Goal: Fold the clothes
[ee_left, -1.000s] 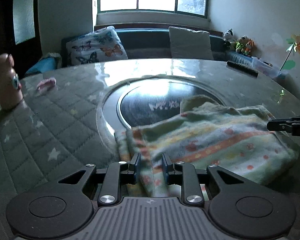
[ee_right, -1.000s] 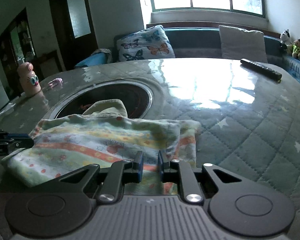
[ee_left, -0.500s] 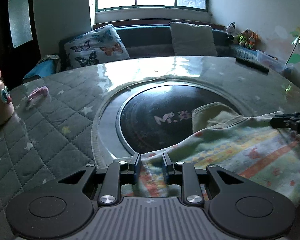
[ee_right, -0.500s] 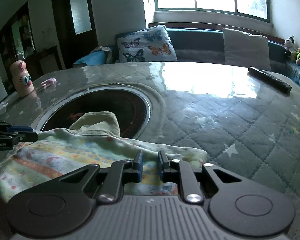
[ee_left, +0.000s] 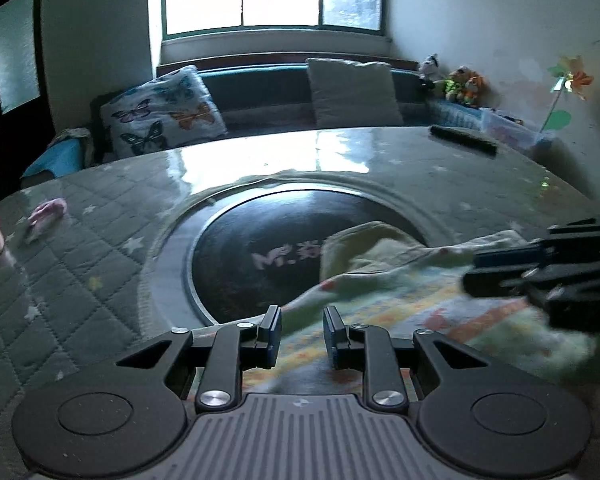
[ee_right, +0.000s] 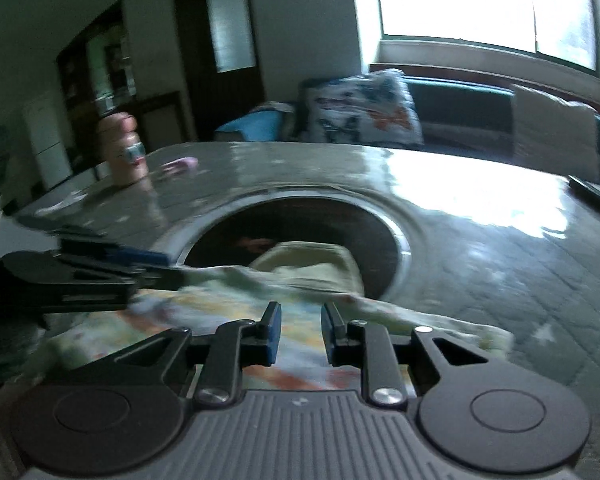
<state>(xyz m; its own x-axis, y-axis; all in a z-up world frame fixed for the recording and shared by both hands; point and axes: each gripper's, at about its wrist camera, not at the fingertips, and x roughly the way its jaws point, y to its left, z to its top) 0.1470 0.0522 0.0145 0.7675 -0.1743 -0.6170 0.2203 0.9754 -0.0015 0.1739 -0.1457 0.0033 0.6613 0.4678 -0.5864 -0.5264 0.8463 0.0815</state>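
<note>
Left gripper (ee_left: 300, 334): jaws are set a little apart; cloth is seen in the gap, but whether it is pinched cannot be told.
Garment (ee_left: 420, 304): a striped, spotted piece is stretched between the two tools at the near edge of the table (ee_left: 100, 248), a pale flap lying over the dark round inset (ee_left: 260, 236).
Right gripper (ee_right: 298, 332): jaws equally parted, cloth beneath; hold unclear.
Step judged: a fold is being carried.
Next: edges to be matched and laid flat.

Motion blur smears the cloth (ee_right: 204, 312) and figurine (ee_right: 122, 152) in the right view; the remote (ee_right: 596, 196) is cut off at the right edge.
</note>
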